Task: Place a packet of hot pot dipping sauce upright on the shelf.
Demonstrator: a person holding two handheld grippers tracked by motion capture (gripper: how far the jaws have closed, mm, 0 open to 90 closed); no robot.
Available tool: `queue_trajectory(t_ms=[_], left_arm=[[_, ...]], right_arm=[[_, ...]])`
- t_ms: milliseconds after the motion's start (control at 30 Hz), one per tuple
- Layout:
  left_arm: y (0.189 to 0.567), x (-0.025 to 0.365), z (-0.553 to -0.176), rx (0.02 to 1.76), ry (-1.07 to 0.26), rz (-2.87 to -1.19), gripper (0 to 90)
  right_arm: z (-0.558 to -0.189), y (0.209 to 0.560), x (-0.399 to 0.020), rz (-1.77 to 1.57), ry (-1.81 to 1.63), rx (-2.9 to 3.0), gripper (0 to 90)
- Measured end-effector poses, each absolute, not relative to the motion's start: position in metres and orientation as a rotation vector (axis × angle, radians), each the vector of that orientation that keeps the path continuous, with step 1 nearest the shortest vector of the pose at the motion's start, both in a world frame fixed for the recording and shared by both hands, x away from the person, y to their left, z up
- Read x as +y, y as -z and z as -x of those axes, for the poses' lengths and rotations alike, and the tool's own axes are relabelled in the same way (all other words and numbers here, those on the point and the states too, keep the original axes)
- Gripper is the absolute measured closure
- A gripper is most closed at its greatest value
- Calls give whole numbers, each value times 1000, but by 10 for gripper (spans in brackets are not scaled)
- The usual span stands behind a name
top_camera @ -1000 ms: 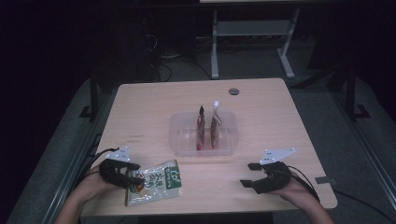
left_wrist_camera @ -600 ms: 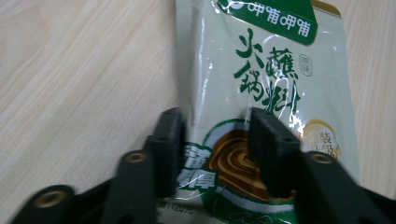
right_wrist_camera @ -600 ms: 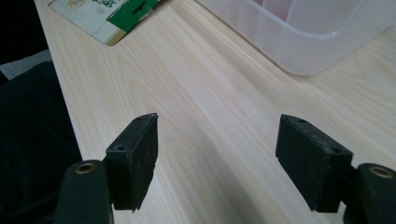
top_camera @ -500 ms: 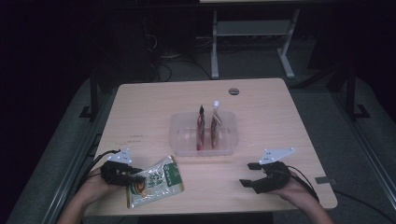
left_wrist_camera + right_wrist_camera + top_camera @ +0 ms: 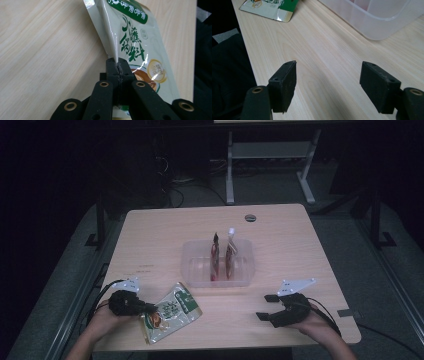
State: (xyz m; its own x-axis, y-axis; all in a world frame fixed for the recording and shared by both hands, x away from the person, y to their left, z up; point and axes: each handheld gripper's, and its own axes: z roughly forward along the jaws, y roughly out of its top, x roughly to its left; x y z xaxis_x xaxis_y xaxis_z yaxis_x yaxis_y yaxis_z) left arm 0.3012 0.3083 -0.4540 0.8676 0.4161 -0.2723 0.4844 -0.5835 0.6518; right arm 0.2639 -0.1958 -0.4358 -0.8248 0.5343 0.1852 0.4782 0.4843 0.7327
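A white and green snack pouch (image 5: 170, 313) lies on the wooden table (image 5: 165, 235) near its front left. My left gripper (image 5: 146, 310) is shut on the pouch's left edge; its jaws have just been closing, and in the left gripper view the pads (image 5: 112, 67) pinch the pouch (image 5: 135, 42) by a raised fold. My right gripper (image 5: 268, 307) rests open near the front right, nothing between its fingers (image 5: 284, 85). A clear plastic bin (image 5: 218, 263) stands mid-table with two upright pouches (image 5: 223, 255) in it.
The bin's corner (image 5: 377, 22) and the pouch's end (image 5: 272, 7) lie ahead in the right gripper view. A round cable hole (image 5: 250, 218) sits near the table's far edge. Cables trail from both grippers. The floor around is dark, with a white desk frame (image 5: 270, 160) behind.
My left gripper's jaws have closed onto the pouch's edge, and the pouch has shifted and turned slightly toward the right. The right gripper has not moved.
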Motion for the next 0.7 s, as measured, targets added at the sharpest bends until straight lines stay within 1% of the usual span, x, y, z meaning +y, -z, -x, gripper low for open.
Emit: queue_trajectory(t_ms=[233, 700], left_arm=[[446, 302, -299, 576, 120, -2261, 900], [418, 284, -292, 474, 106, -2167, 900]], right_arm=[[-264, 436, -195, -903, -1279, 2654, 287], [-265, 428, -191, -935, -1368, 2649, 255]])
